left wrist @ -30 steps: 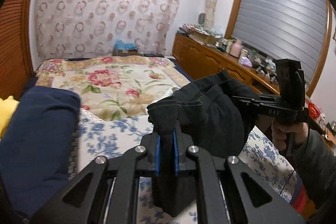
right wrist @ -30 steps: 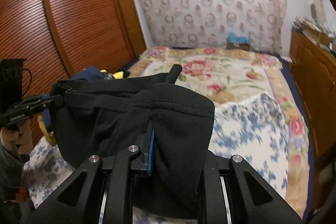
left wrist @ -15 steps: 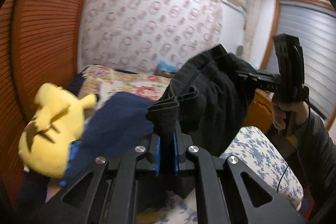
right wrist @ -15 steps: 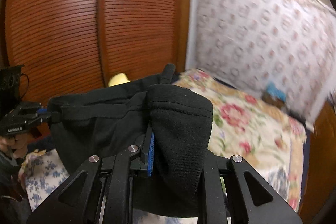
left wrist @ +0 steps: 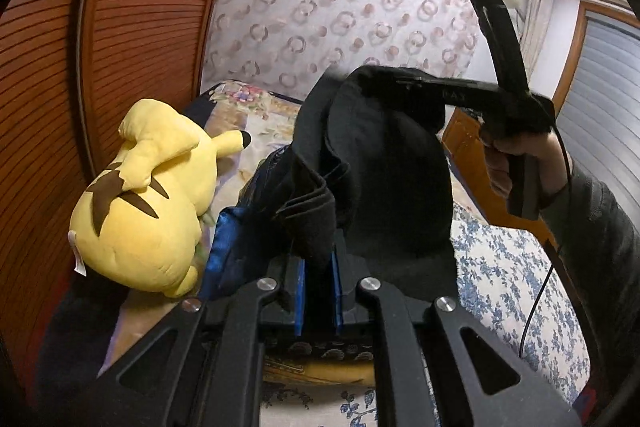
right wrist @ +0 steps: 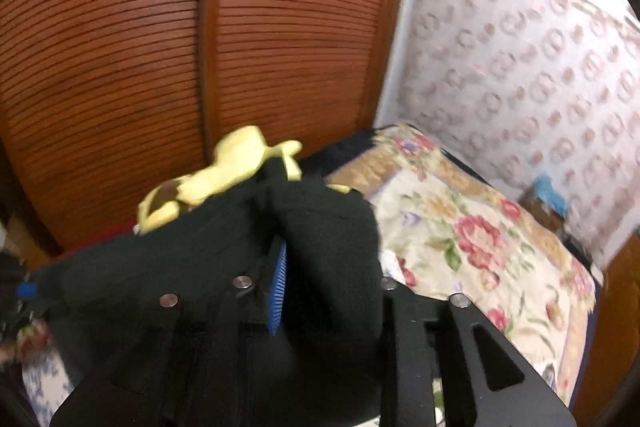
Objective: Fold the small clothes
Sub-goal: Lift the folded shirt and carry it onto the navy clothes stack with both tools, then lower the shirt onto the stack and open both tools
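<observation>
Left gripper (left wrist: 318, 267), nearest in its own view: the two blue-lined fingers (left wrist: 299, 291) stand almost together and pinch a bunched edge of the black garment (left wrist: 384, 171), which rises from them and hangs in the air above the bed (left wrist: 516, 267). Right gripper (right wrist: 320, 267), nearest in its own view: one blue pad shows, with a fold of the same black garment draped over and between the fingers (right wrist: 277, 291); the jaws have just been opening, cloth still lies between them, and whether the pads still press on it cannot be told, as the cloth hides the far finger and the view is blurred. In the left wrist view the right gripper appears higher up, carried by a hand (left wrist: 516, 163) in a grey sleeve, its tip buried in the garment's upper edge. Just beyond the garment lie a dark blue folded cloth (left wrist: 228, 251) and a yellow plush toy (left wrist: 144, 203), set on the bed beside the slatted wooden wardrobe doors (right wrist: 200, 47). Farther back: floral bedspread (right wrist: 472, 239), then patterned curtain (left wrist: 340, 11).
</observation>
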`<move>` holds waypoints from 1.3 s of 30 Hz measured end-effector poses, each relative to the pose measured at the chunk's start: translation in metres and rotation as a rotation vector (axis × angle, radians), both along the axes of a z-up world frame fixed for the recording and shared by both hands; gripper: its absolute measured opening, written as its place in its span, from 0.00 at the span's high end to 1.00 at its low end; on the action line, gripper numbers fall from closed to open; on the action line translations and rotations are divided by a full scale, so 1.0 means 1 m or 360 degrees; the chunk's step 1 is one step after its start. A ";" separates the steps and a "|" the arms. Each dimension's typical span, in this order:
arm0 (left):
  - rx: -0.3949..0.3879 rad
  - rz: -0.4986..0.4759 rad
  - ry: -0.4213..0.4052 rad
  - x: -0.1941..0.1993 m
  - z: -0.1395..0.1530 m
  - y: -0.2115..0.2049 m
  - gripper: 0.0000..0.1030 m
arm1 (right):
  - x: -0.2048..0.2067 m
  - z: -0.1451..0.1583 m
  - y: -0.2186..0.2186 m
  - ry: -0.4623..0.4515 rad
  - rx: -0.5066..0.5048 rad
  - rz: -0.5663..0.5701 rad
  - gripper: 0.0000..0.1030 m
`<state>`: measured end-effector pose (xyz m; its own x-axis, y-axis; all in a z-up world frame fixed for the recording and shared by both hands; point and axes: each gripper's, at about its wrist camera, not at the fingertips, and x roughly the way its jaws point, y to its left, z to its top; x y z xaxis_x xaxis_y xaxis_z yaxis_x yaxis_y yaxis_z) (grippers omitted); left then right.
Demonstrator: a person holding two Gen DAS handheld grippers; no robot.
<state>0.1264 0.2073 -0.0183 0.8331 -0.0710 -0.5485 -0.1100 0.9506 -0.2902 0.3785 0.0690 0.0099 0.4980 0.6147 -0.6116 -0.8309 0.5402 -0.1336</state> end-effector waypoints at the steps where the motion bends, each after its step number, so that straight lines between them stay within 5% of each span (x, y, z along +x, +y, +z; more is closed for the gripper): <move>1: 0.0023 0.0008 0.0008 0.000 0.000 0.000 0.90 | 0.003 0.000 -0.001 0.0014 0.0003 -0.0025 0.59; 2: 0.0054 0.0025 0.0013 0.000 -0.001 0.000 0.90 | 0.005 0.001 -0.004 0.0026 0.0017 -0.0041 0.47; 8: 0.0128 0.0058 -0.0026 -0.008 0.007 -0.001 0.80 | -0.012 0.006 -0.035 0.0001 0.0079 -0.0089 0.27; 17: 0.0245 -0.0003 -0.0126 -0.022 0.024 -0.031 0.44 | -0.058 0.005 -0.092 0.0010 0.0174 -0.0217 0.20; 39: 0.0372 -0.0308 -0.0149 -0.035 0.034 -0.178 0.44 | -0.201 -0.025 -0.292 -0.0034 0.0395 -0.0811 0.18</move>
